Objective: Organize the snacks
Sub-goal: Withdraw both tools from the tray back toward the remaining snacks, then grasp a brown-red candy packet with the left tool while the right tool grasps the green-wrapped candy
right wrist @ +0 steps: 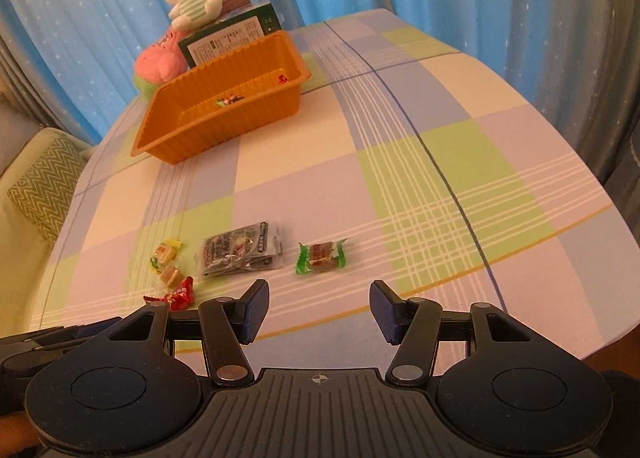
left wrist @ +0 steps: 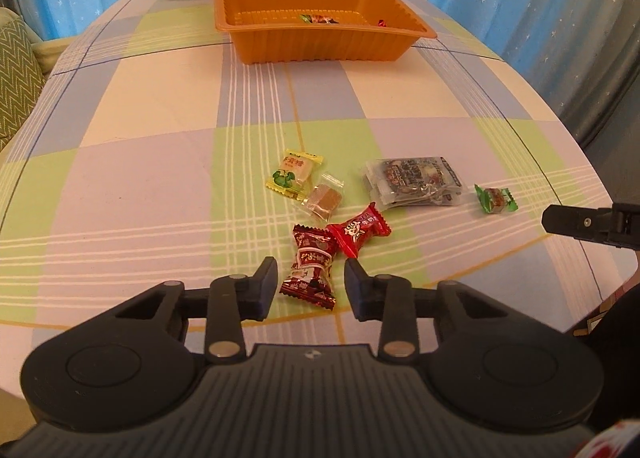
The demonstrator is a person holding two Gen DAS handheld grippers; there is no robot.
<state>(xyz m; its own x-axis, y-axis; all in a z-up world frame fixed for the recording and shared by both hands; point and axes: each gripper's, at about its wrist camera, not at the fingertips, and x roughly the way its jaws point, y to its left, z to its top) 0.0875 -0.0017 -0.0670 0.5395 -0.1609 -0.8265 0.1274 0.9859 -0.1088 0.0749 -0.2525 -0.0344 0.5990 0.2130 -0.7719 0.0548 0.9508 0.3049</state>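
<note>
Left wrist view: left gripper (left wrist: 310, 284) jaws apart, straddling the dark red candy (left wrist: 311, 269) near the counter's (left wrist: 160, 106) front edge, not yet pressing. Right gripper (right wrist: 318, 308) jaws apart, empty. Advise centring on the wrapper body before clamping; tray (left wrist: 320, 42) waits at the far edge.

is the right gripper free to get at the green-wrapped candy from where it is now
Probably yes. The green-wrapped candy lies alone on the tablecloth just ahead of the right gripper, whose jaws stand open and empty. Nothing sits between them; the grey packet lies off to one side.
</note>
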